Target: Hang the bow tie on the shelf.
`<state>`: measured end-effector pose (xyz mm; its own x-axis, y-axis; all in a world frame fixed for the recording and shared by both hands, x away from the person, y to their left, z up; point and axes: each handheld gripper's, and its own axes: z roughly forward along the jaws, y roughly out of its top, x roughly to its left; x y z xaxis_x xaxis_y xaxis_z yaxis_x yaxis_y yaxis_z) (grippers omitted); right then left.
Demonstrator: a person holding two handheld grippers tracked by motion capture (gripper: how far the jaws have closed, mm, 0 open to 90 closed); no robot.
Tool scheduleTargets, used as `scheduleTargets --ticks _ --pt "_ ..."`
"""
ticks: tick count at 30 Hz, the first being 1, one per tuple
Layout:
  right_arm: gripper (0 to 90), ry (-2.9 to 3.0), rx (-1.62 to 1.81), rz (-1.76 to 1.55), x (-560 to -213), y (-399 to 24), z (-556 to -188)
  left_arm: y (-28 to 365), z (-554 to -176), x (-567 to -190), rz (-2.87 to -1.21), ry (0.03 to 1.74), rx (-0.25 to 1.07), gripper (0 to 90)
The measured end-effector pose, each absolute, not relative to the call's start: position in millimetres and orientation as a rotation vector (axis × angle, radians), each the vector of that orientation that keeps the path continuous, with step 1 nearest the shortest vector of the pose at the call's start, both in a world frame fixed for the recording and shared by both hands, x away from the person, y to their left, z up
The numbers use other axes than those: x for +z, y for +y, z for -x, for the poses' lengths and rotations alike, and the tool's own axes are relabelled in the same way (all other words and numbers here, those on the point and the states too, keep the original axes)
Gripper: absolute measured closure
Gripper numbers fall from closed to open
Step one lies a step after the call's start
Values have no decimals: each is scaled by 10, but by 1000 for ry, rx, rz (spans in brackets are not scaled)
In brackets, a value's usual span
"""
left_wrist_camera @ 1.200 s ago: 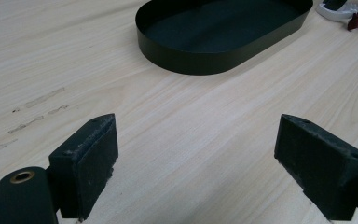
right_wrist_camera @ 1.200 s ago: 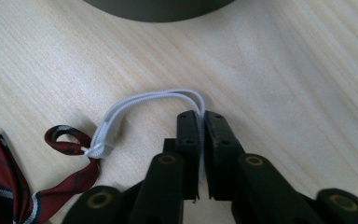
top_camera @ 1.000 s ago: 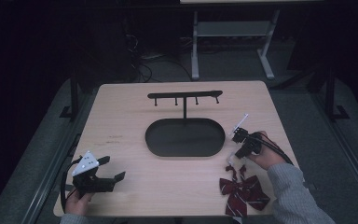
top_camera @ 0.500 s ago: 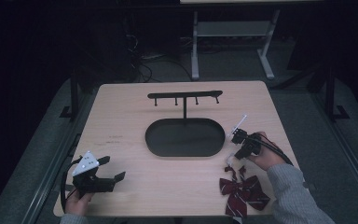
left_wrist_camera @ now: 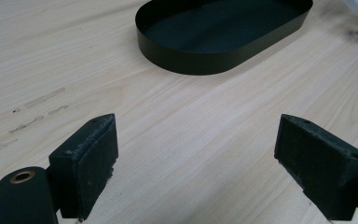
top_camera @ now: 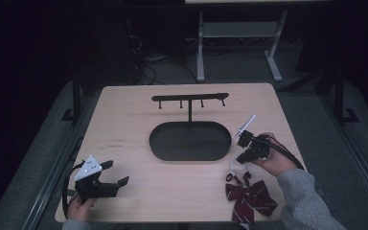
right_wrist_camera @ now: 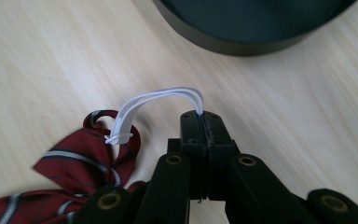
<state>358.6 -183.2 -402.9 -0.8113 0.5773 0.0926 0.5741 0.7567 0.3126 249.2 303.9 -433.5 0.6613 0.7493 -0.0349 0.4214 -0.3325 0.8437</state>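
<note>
On the pale wooden table [top_camera: 124, 124], the right gripper [right_wrist_camera: 200, 122] has its two black jaws pressed fully together on the white elastic loop [right_wrist_camera: 161, 100] of a dark red bow tie with grey stripes [right_wrist_camera: 81, 161]. In the right gripper view the elastic arches up from the pinched jaw tips and runs down to the bow's knot, where it is tied on; the bow itself lies on the wood to the left of the jaws. In the high view the right gripper [top_camera: 246, 152] sits in the person's hand at the right side of the table, just right of the black oval metal tray [top_camera: 190, 153], and the bow tie [top_camera: 250, 196] lies flat near the table's front edge, just below that gripper, with the white loop [top_camera: 232, 166] rising from it toward the jaws. A thin post rises from the far rim of the tray and carries a black horizontal bar with small pegs [top_camera: 190, 97]. The left gripper [top_camera: 114, 173] rests low at the front left corner in the person's other hand, well apart from the tray. In the left gripper view its jaws stand wide apart with bare wood between them, holding nothing, and the oval tray [left_wrist_camera: 186, 60] lies ahead of them.
</note>
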Motion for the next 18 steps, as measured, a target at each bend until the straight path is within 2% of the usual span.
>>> scheduleTargets --ticks 18 --pt "884 2936 587 -846 -3677 -1756 -3465 3041 -2502 -4335 -1970 915 458 131"
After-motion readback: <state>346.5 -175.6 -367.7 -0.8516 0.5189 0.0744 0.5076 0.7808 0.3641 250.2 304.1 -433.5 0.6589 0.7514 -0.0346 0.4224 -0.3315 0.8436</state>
